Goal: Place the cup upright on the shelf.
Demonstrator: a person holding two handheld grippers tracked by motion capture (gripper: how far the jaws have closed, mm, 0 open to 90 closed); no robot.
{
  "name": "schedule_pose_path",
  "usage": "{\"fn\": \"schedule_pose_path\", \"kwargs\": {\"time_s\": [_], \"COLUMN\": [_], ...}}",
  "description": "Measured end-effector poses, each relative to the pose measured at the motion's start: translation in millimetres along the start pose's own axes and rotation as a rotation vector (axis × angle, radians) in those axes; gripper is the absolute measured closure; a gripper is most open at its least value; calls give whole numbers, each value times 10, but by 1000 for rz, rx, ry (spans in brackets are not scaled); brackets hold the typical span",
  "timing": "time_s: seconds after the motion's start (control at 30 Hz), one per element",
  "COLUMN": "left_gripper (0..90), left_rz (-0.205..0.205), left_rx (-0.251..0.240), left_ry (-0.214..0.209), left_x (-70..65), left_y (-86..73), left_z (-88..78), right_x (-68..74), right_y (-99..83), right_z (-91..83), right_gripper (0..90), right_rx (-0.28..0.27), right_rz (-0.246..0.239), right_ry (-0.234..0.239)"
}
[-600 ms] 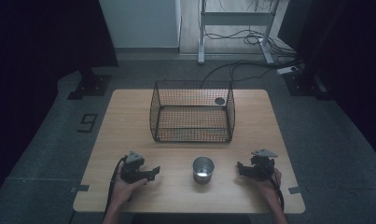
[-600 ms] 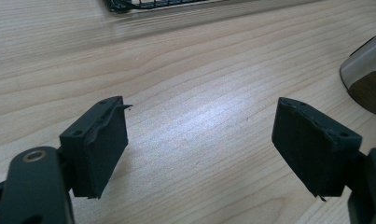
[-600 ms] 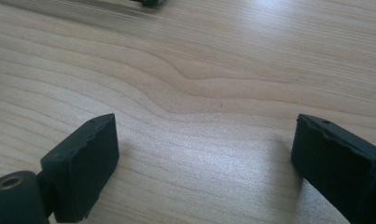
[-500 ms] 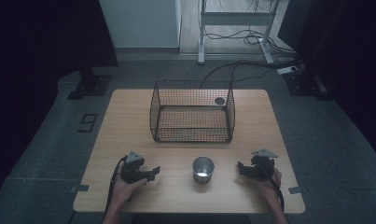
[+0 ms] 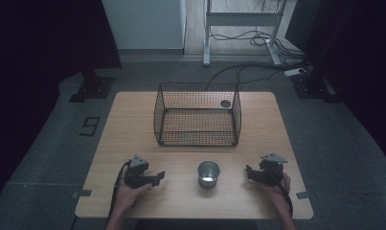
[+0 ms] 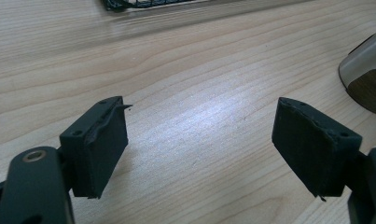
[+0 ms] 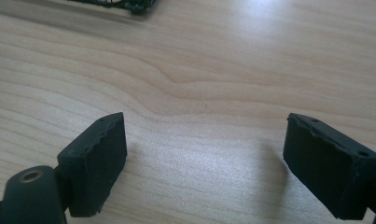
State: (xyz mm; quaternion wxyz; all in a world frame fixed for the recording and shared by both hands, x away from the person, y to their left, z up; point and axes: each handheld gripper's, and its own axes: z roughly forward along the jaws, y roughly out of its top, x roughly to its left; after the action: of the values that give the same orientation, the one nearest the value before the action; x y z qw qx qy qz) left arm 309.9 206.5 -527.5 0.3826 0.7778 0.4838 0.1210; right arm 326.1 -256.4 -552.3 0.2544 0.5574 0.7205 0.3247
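A small metal cup [image 5: 208, 173] stands upright on the wooden table [image 5: 133, 120], near the front edge and between the two hands. My left gripper [image 5: 157, 176] rests on the table to the cup's left, pointing toward it, open with nothing between its fingers. In the left gripper view the jaws of the left gripper [image 6: 199, 140] stand wide apart over bare wood, and the cup [image 6: 365, 70] shows at the right edge. My right gripper [image 5: 249, 172] lies to the cup's right, also pointing at it. The right gripper [image 7: 204, 149] is open over bare wood.
A black wire basket [image 5: 198, 115] stands at the middle back of the table, open at the top. A dark round spot [image 5: 225, 103] shows through its far right corner. The basket's lower edge [image 7: 129, 4] shows at the top of the right gripper view.
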Motion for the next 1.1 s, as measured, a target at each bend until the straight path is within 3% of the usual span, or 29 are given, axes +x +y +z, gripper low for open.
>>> {"fn": "schedule_pose_path", "kwargs": {"time_s": [0.3,0.6,0.73,1.1], "left_gripper": [183,183,186,184], "left_rz": [4,12,-2,25], "left_rx": [-7,0,-5,-11], "left_ry": [-13,-9,-14,-35], "left_x": [-34,-63,-66,-168], "left_y": [21,18,32,54], "left_z": [-13,20,17,27], "right_x": [30,49,102,382], "right_y": [61,167,230,379], "right_z": [-128,-294,-376,-595], "right_gripper": [142,161,164,160], "right_rx": [-58,-123,-144,-196], "right_rz": [16,54,41,-22], "right_ry": [23,82,95,157]}}
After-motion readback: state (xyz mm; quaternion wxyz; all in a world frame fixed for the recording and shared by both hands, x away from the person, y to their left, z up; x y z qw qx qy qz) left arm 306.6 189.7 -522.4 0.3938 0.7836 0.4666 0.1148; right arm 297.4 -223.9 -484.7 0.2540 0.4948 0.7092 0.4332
